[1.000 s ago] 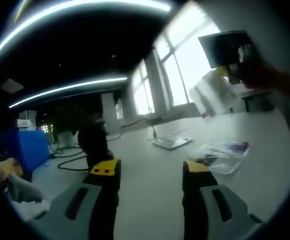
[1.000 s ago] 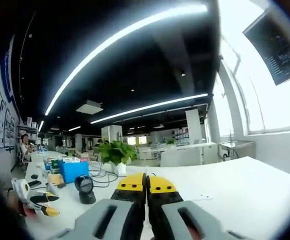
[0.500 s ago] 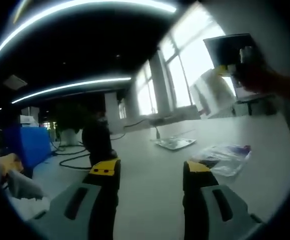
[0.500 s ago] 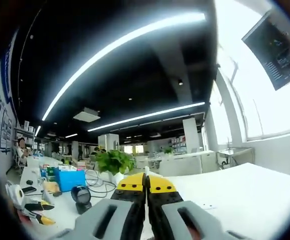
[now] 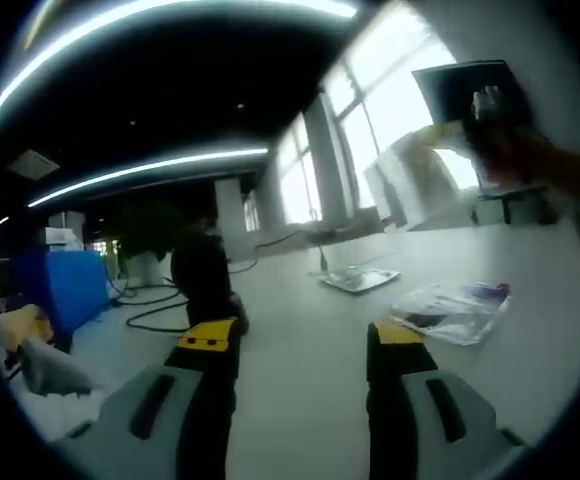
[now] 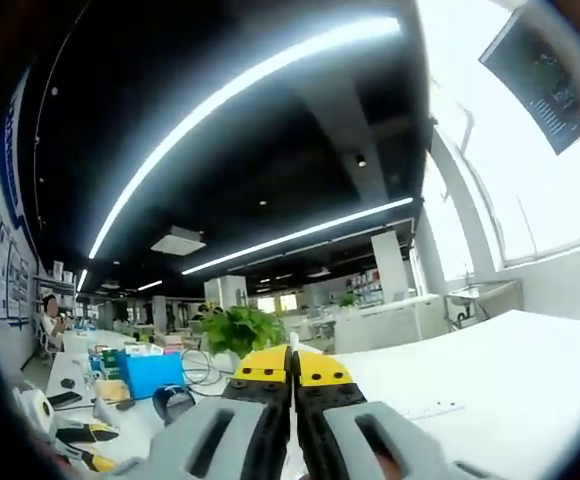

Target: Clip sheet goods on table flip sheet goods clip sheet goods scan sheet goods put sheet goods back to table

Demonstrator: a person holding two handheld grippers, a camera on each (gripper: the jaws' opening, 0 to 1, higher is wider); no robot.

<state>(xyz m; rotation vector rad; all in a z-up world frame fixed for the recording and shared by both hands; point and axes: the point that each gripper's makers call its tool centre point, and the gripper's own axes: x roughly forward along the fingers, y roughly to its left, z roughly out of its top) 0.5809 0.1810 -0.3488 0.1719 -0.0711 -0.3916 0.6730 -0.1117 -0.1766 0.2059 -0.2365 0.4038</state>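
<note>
In the left gripper view my left gripper (image 5: 301, 338) is open over the white table (image 5: 300, 310), with nothing between its yellow-tipped jaws. A clear plastic packet of goods (image 5: 455, 303) lies on the table ahead to the right. High at the upper right, a hand holds my right gripper (image 5: 478, 108), and a translucent sheet packet (image 5: 417, 178) hangs from it. In the right gripper view my right gripper (image 6: 292, 366) has its jaws pressed together, with a thin pale edge of the packet between the tips. A black scanner (image 5: 206, 283) stands on the table; it also appears as the scanner (image 6: 174, 401) low left.
A flat silvery item (image 5: 359, 279) lies farther back on the table. A blue box (image 5: 58, 290) and cables sit to the left. In the right gripper view are a potted plant (image 6: 240, 329), a blue box (image 6: 147, 370), a seated person (image 6: 50, 311) and a dark screen (image 6: 550, 70).
The right gripper view has tilted upward, so the scanner and table sit lower in it. The left gripper view has shifted slightly; the raised right gripper keeps the hanging packet.
</note>
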